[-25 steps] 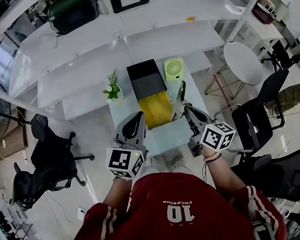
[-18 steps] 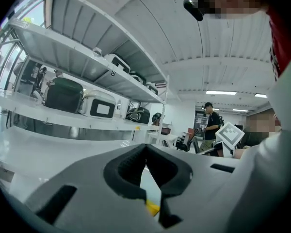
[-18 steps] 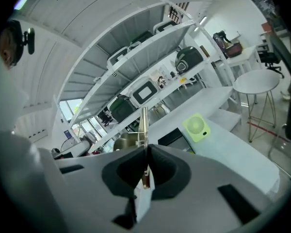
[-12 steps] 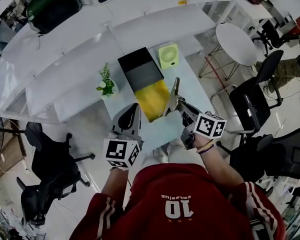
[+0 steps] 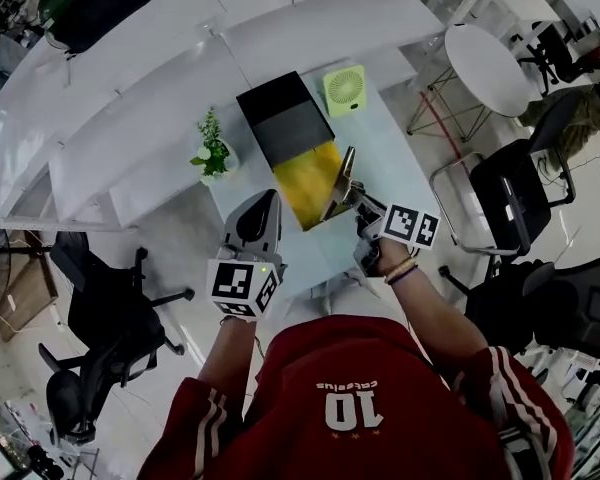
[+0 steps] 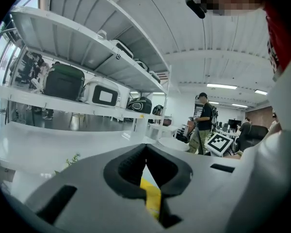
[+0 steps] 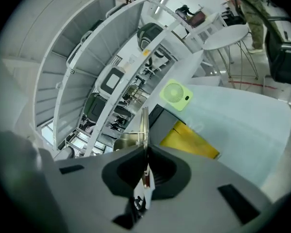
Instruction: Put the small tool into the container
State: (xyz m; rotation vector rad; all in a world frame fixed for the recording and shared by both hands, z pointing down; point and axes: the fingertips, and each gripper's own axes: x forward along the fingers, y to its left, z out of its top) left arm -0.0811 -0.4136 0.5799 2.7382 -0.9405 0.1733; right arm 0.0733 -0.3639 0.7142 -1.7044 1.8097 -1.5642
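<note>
While its jaws were clamped on the small tool (image 7: 144, 123), a thin, flat, silvery metal blade standing upright out of the grip, the right gripper (image 7: 145, 154) hung just beside the right-hand rim of the container (image 7: 191, 141), a shallow yellow open-topped rectangular tray. The left gripper (image 6: 145, 149) had its jaws pressed together with nothing between them, and only a sliver of yellow showed behind the gap. It sat at the near left corner of the tray, idle by the look of it.

The step in hand looked like the carry. The blade was lifted and brought to the tray but not yet inside it. The next move likely called for swinging the right gripper leftward over the yellow floor, tipping the blade flat, lowering it and then parting the jaws.

From the head view, the container (image 5: 305, 183) butted at its far end against a matte black rectangular box (image 5: 280, 126), so that end offered no room. A pale green round-grilled fan (image 5: 345, 90) stood near, beyond and to the right. A little green potted plant (image 5: 212, 156) stood to the left. The pale glass-topped table (image 5: 385, 168) was narrow. Its right edge lay close to the right gripper (image 5: 352, 200), and a black office chair (image 5: 500, 193) stood beyond it.
</note>
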